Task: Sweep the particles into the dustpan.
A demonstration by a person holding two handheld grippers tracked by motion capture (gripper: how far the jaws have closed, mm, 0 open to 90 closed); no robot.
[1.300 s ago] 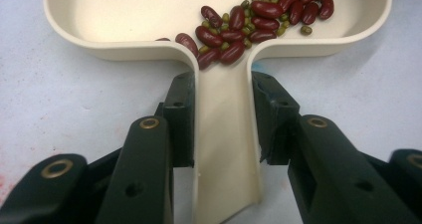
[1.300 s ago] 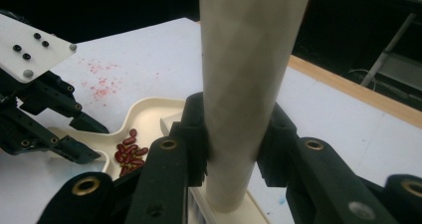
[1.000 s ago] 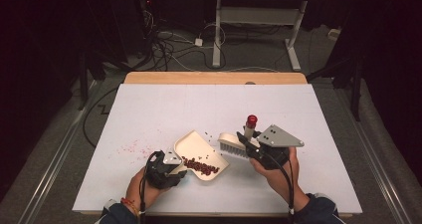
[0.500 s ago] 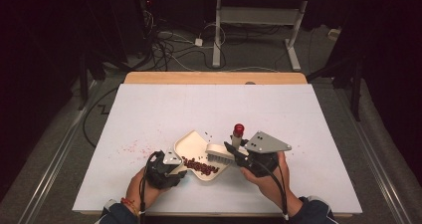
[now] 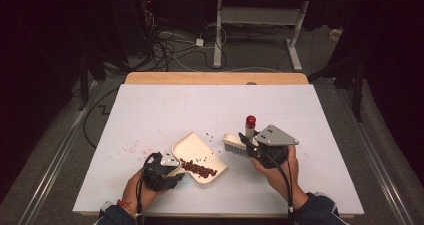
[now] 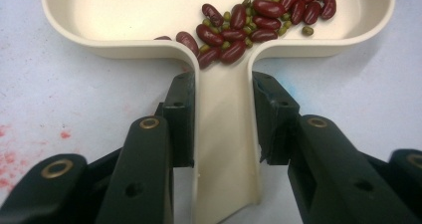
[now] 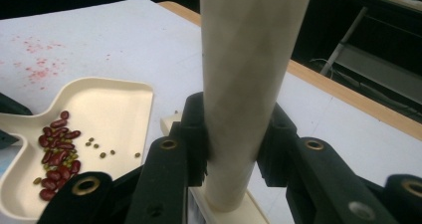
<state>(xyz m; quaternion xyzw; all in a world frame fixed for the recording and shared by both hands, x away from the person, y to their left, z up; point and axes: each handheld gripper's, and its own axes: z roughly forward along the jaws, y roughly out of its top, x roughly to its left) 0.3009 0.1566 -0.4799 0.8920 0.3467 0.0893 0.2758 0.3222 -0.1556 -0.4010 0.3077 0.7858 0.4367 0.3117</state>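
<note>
The cream dustpan (image 5: 199,157) lies on the white table (image 5: 165,110) near its front edge, at about 6 o'clock. The left gripper (image 6: 224,114) is clamped on its flat handle. Dark red kidney beans (image 6: 259,17) and small green beans pile at the handle end. At 3 o'clock from it, the right gripper (image 7: 231,134) is clamped on the cream, red-tipped brush (image 5: 239,142).
</note>
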